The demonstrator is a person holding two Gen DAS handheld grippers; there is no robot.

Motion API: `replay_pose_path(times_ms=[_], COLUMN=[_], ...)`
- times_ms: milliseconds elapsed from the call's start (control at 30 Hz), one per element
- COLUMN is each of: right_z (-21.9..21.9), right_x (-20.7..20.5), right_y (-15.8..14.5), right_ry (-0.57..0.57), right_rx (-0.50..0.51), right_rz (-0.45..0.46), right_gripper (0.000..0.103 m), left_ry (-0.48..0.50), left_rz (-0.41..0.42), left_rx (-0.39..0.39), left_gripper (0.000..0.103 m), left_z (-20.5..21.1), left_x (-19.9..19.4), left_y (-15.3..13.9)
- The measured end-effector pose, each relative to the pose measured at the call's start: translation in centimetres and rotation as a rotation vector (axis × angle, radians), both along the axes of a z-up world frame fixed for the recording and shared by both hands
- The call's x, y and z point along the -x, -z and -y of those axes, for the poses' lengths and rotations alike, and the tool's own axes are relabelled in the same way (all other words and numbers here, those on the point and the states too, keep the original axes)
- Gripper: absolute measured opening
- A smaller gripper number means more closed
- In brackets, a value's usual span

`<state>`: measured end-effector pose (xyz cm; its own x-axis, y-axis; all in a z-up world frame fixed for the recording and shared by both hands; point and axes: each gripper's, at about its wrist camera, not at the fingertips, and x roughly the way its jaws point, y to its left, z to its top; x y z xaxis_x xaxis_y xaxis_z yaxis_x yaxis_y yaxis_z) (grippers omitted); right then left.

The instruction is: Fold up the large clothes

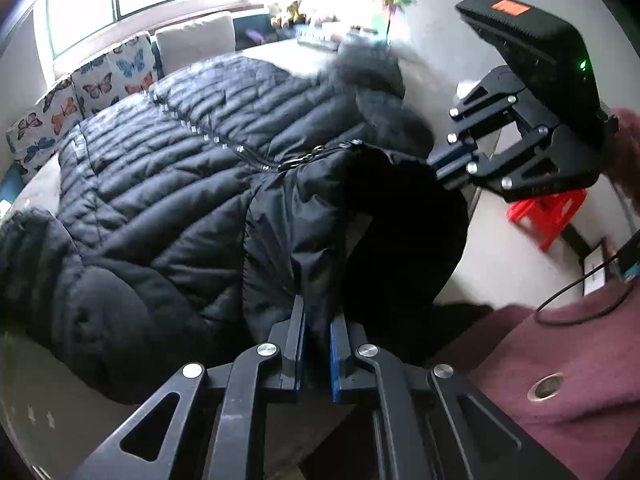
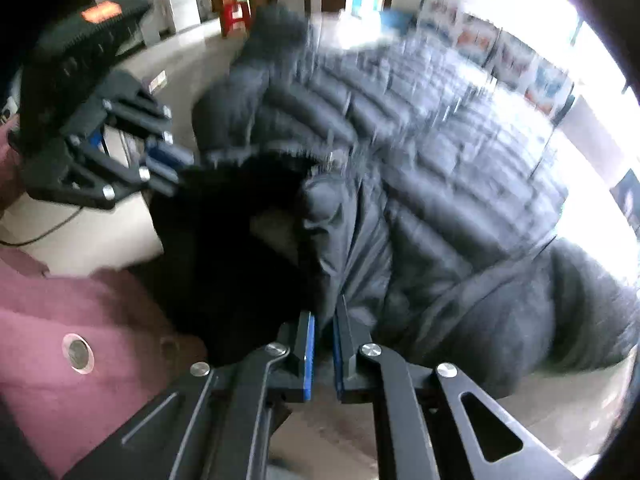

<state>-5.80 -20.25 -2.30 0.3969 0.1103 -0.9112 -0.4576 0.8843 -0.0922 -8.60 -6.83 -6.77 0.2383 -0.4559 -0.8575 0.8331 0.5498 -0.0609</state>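
Observation:
A large black quilted puffer coat (image 1: 168,184) with a fur-trimmed hood (image 1: 372,76) lies spread on a pale surface (image 1: 40,188). It fills the right wrist view too (image 2: 440,184), blurred by motion. My left gripper (image 1: 318,320) is shut on the coat's near edge by the dark lining. My right gripper (image 2: 324,320) is shut on the same edge of the coat. The right gripper also shows at the right of the left wrist view (image 1: 438,170), its tips at the collar. The left gripper shows at the left of the right wrist view (image 2: 166,170).
Butterfly-print cushions (image 1: 80,100) and a beige cushion (image 1: 196,40) line the far side under a bright window. A red plastic stool (image 1: 544,216) stands on the floor at right. The person's maroon top (image 1: 560,360) is close at lower right.

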Motion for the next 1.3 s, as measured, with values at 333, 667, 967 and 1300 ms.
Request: replay_pose_path(times_ms=[333, 667, 967, 1300], right_z=[1.7, 3.2, 4.8, 4.6], right_x=[-1.6, -10.9, -12.7, -13.1], right_y=[-7.4, -4.0, 1.8, 2.3], right_ry=[-0.084, 0.103, 0.19, 0.178], right_rx=[-0.156, -0.159, -0.203, -0.214], right_rz=[0.026, 0.087, -0.063, -0.058], right_gripper=[0.05, 0.073, 0.077, 0.086], left_ry=[-0.031, -0.377, -0.493, -0.717], left_rz=[0.023, -0.047, -0.319, -0.187], left_rx=[0.065, 0.217, 0.288, 0.336], left_gripper=[0.021, 0.09, 0.089, 0.089], left_z=[-4.6, -5.0, -8.2, -14.9], left_x=[-0.5, -13.9, -19.3, -27.6], left_y=[-8.2, -7.4, -1.1, -3.7])
